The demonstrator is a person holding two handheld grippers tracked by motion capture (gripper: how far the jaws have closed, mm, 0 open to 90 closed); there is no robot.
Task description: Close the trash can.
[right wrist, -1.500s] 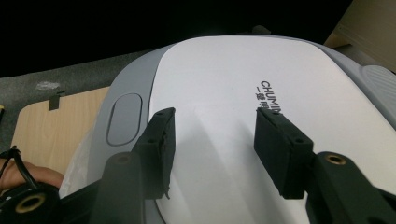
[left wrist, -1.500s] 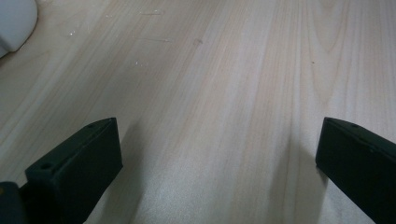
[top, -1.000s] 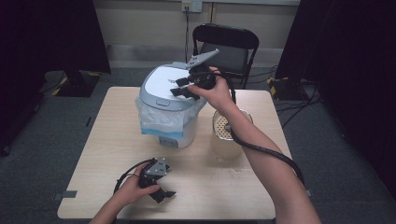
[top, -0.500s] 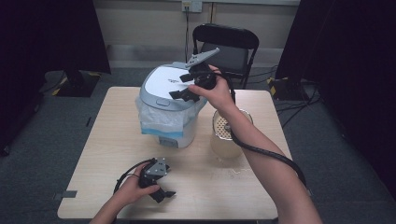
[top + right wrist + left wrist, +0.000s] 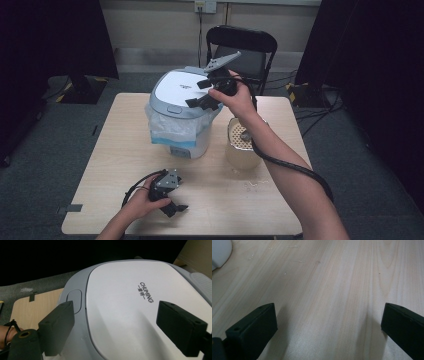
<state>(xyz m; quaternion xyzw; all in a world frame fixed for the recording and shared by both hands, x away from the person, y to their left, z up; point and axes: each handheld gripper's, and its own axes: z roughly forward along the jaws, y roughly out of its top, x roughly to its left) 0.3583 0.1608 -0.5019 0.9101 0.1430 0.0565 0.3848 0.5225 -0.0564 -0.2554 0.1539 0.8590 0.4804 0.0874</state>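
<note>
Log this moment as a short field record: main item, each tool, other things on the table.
main item: rice cooker, lid shut, plastic wrap round its body
right tool: over the lid, jaws have just been opening, nothing between them
left tool: low over the table near the front edge, open, empty
beside cooker: jug of cloudy liquid with a strainer top
behind table: black chair
</note>
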